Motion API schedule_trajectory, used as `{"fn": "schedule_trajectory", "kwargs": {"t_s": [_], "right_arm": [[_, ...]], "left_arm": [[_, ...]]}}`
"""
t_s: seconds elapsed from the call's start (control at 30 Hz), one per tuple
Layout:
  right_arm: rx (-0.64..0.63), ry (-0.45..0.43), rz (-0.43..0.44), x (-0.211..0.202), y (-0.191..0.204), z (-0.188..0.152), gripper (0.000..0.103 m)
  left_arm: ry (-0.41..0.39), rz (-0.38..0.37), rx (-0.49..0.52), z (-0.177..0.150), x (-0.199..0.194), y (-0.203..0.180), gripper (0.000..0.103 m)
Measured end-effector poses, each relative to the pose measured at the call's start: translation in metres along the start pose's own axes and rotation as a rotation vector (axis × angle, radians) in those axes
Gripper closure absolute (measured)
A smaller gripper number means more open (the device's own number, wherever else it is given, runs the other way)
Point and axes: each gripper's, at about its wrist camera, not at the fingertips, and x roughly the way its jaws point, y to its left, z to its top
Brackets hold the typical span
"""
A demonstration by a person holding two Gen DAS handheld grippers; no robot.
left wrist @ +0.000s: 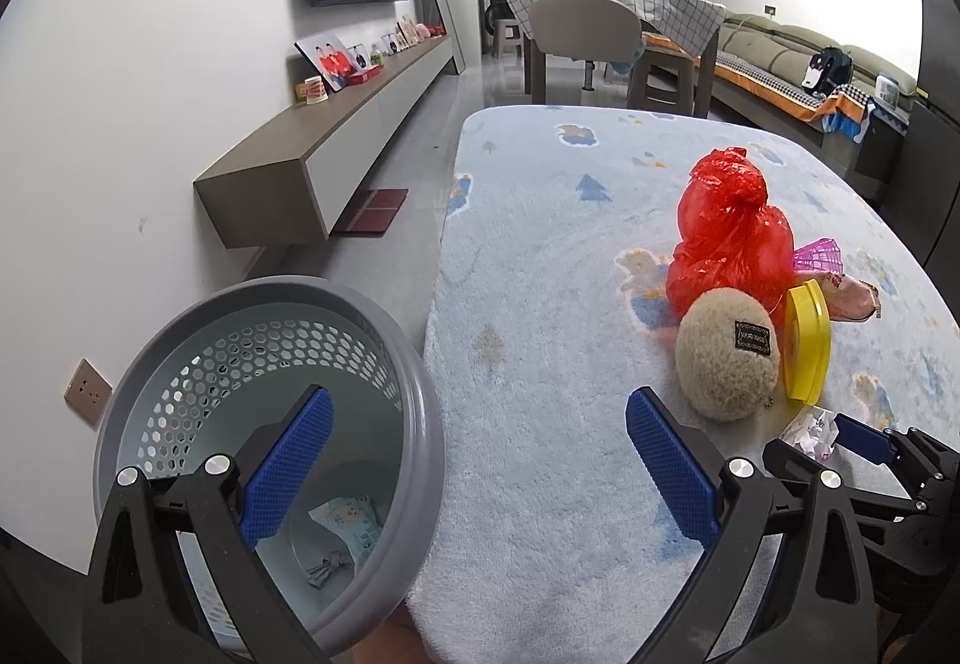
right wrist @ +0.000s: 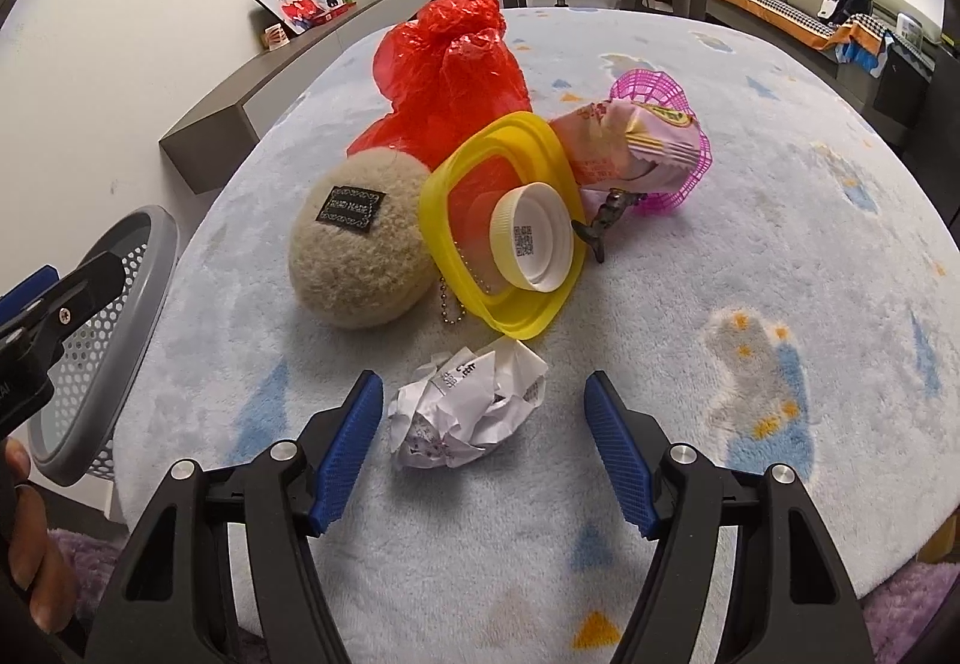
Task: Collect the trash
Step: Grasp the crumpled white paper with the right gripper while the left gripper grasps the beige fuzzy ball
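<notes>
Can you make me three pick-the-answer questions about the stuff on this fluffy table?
1. Where is the crumpled paper?
A. in the bin
B. between the right gripper's fingers
C. on the red bag

2. What colour is the square lid?
A. yellow
B. green
C. black

3. How is the right gripper now?
A. shut on the paper
B. shut on nothing
C. open

Answers:
1. B, since the paper lies on the table cover between the two blue pads.
2. A, its rim is bright yellow.
3. C, both pads stand apart from the paper.

Wastebasket (right wrist: pixel 105 304) half behind left tool (right wrist: pixel 36 322)
</notes>
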Motion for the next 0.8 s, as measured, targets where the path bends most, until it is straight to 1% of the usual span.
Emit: {"fn": "schedule_trajectory", "kwargs": {"t_s": [0.03,0.1,0.13,0.2,0.23,0.4,0.53,0.67,0.8], "right_arm": [[-0.005,-0.001,0.0,0.0,0.0,-0.001,0.041],[-0.019,-0.002,-0.008,-0.002,0.002,-0.002,0.054],[-0.021,-0.001,-0.003,-0.002,0.001,-0.002,0.056],[-0.022,0.001,0.013,-0.004,0.001,-0.003,0.065],[-0.023,0.002,0.024,-0.005,0.001,-0.003,0.067],[-0.011,0.014,0.063,-0.013,-0.004,-0.005,0.069],[0.002,0.002,0.072,-0.025,-0.013,-0.007,0.069],[0.021,-0.005,0.069,-0.037,-0.028,-0.008,0.069],[0.034,-0.016,0.048,-0.05,-0.046,-0.011,0.069]], "left_arm": [[-0.001,0.0,0.0,0.0,0.0,0.0,0.007],[0.001,0.0,0.001,0.0,0.001,0.0,0.007],[0.002,0.0,0.002,0.0,0.002,0.0,0.007],[0.003,0.0,0.005,-0.001,0.003,-0.001,0.007],[0.004,-0.001,0.007,-0.001,0.003,-0.002,0.007],[0.007,0.0,0.018,-0.001,0.005,-0.008,0.007],[0.012,-0.011,0.026,0.0,0.006,-0.016,0.007],[0.012,-0.037,0.043,0.002,0.006,-0.029,0.007],[0.02,-0.065,0.089,0.001,0.01,-0.051,0.007]]}}
